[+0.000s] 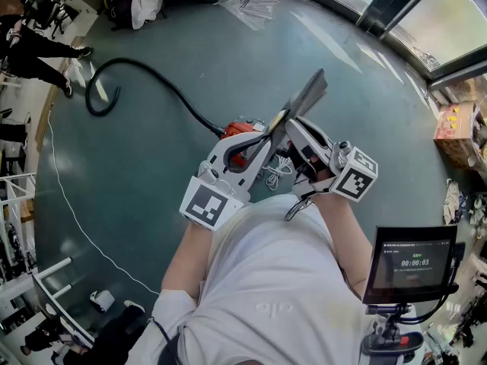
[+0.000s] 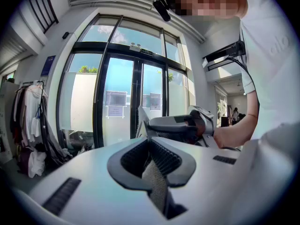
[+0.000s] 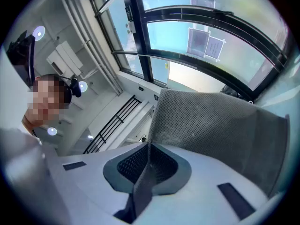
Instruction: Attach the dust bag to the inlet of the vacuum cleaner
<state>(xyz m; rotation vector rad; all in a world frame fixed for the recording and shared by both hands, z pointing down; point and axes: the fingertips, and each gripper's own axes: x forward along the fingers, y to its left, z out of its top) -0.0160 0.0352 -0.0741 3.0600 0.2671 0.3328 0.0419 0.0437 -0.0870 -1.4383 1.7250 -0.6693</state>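
Dust bag [image 1: 306, 96] is held raised above the vacuum cleaner [image 1: 237, 130], its grey fabric pinched between the closed jaws of the left hand-held gripper [image 2: 151, 162] and the right hand-held gripper [image 3: 147, 167].

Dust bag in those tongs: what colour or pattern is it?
The dust bag is grey with a fine dotted weave, clearest in the right gripper view.

A white cord [image 1: 74, 216] trails across the teal floor [image 1: 152, 158]
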